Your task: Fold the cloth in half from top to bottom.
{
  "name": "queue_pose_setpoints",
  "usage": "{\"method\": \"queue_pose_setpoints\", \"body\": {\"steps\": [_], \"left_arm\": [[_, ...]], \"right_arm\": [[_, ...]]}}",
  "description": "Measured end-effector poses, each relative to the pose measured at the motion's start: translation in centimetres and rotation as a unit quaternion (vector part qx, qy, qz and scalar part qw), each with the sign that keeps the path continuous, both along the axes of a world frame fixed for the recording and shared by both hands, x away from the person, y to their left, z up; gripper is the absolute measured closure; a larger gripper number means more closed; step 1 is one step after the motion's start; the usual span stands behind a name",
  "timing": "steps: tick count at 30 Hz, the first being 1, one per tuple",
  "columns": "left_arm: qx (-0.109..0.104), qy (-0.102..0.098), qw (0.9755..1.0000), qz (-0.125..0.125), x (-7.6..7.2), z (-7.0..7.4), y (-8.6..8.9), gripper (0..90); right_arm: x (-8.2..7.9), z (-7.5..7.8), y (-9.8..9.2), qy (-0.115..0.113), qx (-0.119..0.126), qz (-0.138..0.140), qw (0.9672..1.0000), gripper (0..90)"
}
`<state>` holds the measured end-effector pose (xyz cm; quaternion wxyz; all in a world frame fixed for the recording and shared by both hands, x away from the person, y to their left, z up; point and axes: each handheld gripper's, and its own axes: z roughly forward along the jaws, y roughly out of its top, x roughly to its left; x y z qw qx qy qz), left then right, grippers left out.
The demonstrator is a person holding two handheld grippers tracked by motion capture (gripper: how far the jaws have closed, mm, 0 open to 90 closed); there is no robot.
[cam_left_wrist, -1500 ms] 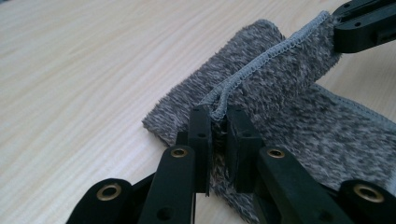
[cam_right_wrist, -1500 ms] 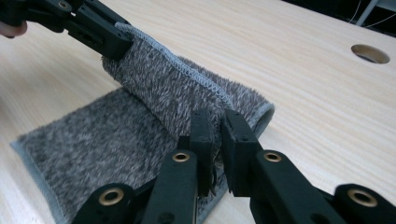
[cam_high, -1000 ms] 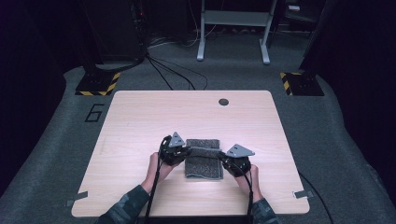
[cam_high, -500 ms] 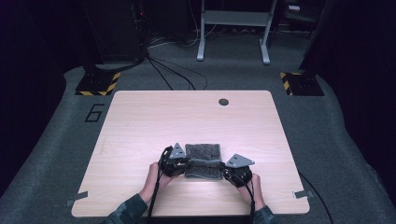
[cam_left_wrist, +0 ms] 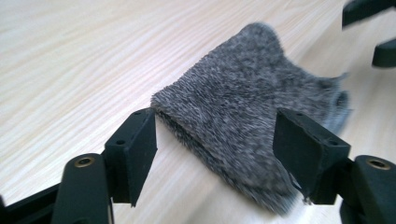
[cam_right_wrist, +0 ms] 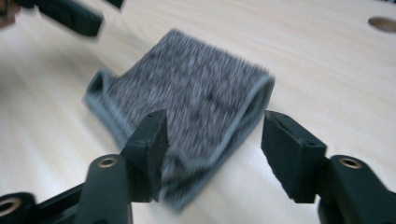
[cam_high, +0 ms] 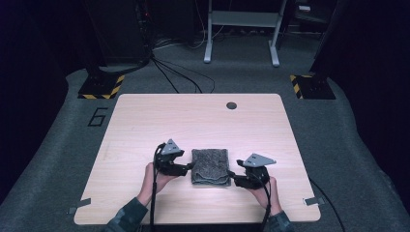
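A folded grey towel point(cam_high: 210, 166) lies flat on the wooden table point(cam_high: 193, 121), near its front edge. My left gripper point(cam_high: 189, 167) sits at the towel's left side and my right gripper point(cam_high: 231, 178) at its front right corner. Both point inward at the cloth. In the left gripper view the jaws point(cam_left_wrist: 215, 135) have just been opening, and the towel's point(cam_left_wrist: 243, 88) near edge lies between them, unpressed. In the right gripper view the jaws point(cam_right_wrist: 212, 135) have likewise just been opening, astride a folded corner of the towel point(cam_right_wrist: 196, 88) without pinching it.
A round cable hole point(cam_high: 231, 105) sits near the table's far edge. Bare wood lies all round the towel. On the carpet beyond the table are cables, a metal stand point(cam_high: 240, 29) and yellow-black striped bases point(cam_high: 101, 87).
Both grippers, earlier shut on the towel's near part, have opened and drawn apart to its sides. The towel now rests folded on the table.
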<state>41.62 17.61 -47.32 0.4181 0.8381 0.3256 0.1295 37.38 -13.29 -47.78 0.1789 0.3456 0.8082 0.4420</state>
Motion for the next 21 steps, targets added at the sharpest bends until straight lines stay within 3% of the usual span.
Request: {"method": "queue_pose_setpoints", "body": {"steps": [5, 11, 19, 21], "left_arm": [[0.029, 0.029, 0.9986, -0.034, 0.4, -1.8, -2.1, 25.9], [0.069, 0.038, 0.9959, -0.044, 0.0, -3.5, -2.5, 25.2], [0.098, 0.030, 0.9935, -0.050, -0.2, -3.9, -2.4, 23.8], [0.095, 0.026, 0.9940, -0.049, -0.3, -4.1, -2.4, 23.5]], "right_arm": [[2.7, -0.2, 2.8, -0.005, -0.002, 0.043, 0.9991, 32.3], [6.2, -2.3, 4.4, 0.039, -0.030, 0.052, 0.9975, 27.7], [7.4, -4.1, 4.4, 0.079, -0.063, 0.063, 0.9929, 15.0], [7.4, -4.3, 4.3, 0.082, -0.067, 0.065, 0.9923, 14.5]]}}
